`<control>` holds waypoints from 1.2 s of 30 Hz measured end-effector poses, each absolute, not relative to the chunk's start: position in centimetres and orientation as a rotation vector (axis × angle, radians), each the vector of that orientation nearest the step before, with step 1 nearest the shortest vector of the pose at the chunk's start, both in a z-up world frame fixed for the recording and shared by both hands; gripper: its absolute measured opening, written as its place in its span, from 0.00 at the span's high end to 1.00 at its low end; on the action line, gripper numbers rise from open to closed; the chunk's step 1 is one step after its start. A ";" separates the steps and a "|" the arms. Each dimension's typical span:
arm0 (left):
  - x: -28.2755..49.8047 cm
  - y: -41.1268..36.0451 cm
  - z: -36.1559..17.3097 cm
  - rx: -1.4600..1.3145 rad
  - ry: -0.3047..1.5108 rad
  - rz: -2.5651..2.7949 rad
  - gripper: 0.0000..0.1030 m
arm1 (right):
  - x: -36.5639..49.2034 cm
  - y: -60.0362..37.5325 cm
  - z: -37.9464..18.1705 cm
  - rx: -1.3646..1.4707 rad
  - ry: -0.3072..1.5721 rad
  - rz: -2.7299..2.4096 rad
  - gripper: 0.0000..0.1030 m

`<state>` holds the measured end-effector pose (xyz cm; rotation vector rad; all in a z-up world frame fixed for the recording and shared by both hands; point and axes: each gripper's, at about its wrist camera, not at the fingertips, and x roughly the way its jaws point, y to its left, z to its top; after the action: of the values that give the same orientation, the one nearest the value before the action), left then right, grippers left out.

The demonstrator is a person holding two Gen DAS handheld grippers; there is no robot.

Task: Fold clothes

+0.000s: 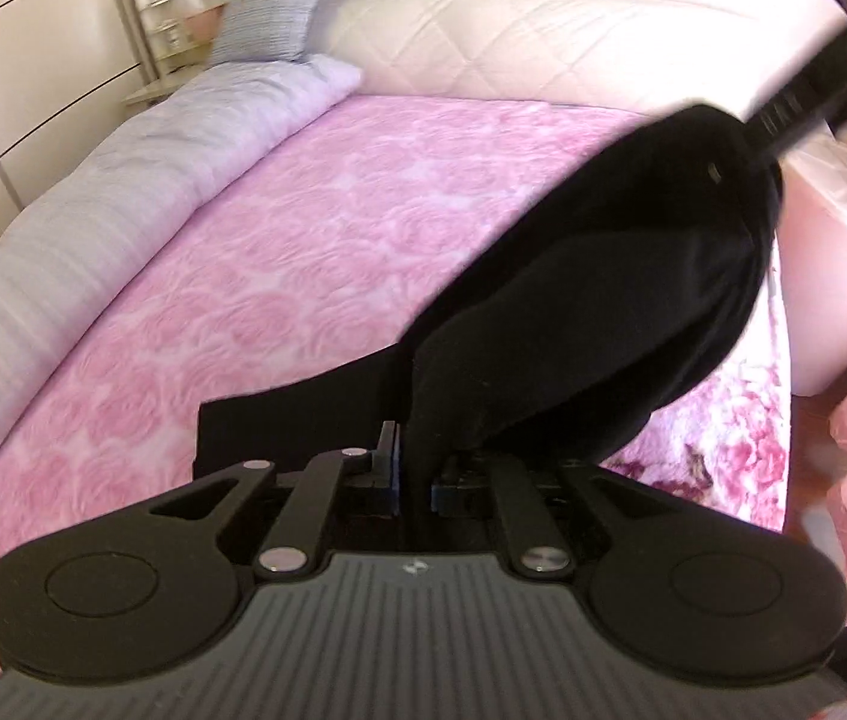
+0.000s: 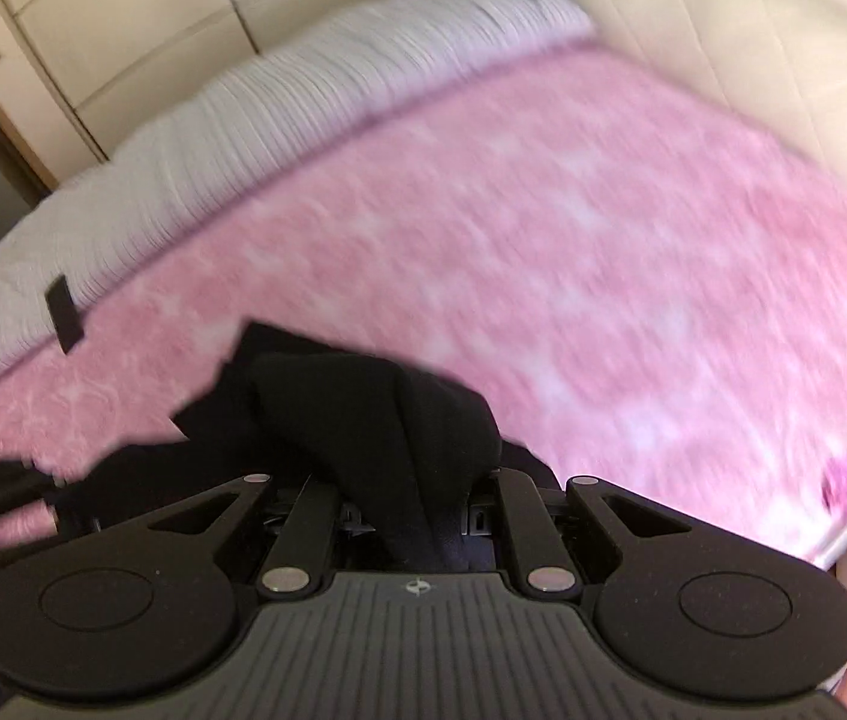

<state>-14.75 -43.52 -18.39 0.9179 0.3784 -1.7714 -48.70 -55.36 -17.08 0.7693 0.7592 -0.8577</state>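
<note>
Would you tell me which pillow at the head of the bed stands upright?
The blue-grey striped pillow stands upright in the corner; the lilac pillow below it lies flat.

My left wrist camera sits just behind my left claw [image 1: 414, 456], angled down over the bed [image 1: 279, 252], with the headboard [image 1: 543, 36] at twelve o'clock. My right wrist camera rides close behind my right claw [image 2: 417, 504], angled down likewise. Both views share the pink bedspread, the grey duvet [image 2: 243, 138] at ten o'clock and the black garment [image 1: 603, 312].
</note>
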 end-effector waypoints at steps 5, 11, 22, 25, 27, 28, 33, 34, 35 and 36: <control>-10.8 -45.8 -14.2 0.955 0.252 -1.703 0.92 | -46.6 -53.4 -15.8 0.804 0.711 -0.690 0.89; -6.1 -43.5 -4.8 1.002 0.017 -1.593 0.92 | -38.0 -49.4 -10.3 0.789 0.574 -0.382 0.87; -12.1 -46.8 -0.7 1.044 -0.216 -1.739 0.91 | -39.1 -44.6 -4.4 0.875 0.312 -0.370 0.86; -15.6 -51.5 -7.3 1.111 -0.032 -1.800 0.83 | -43.0 -47.3 -9.3 0.990 0.353 -0.562 0.86; -17.2 -53.9 -11.9 1.121 0.136 -1.839 0.80 | -45.2 -49.2 -13.5 1.068 0.427 -0.676 0.83; -17.3 -54.5 -14.0 1.114 0.212 -1.836 0.80 | -46.2 -50.0 -15.7 1.106 0.469 -0.722 0.77; -14.7 -54.1 -20.9 1.069 0.505 -1.669 0.67 | -49.6 -53.6 -24.4 1.216 0.750 -0.852 0.70; -13.3 -53.3 -21.8 1.058 0.567 -1.591 0.67 | -50.0 -54.2 -24.8 1.186 0.775 -0.850 0.69; -11.8 -52.4 -22.7 1.045 0.628 -1.508 0.67 | -50.6 -54.8 -25.1 1.164 0.792 -0.848 0.66; -10.2 -51.6 -23.6 1.029 0.690 -1.423 0.66 | -51.0 -55.6 -25.2 1.154 0.804 -0.853 0.64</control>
<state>-10.22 -51.55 -23.62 1.0286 0.6901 -1.4231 -50.99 -55.64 -25.18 1.1536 0.8039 -0.8527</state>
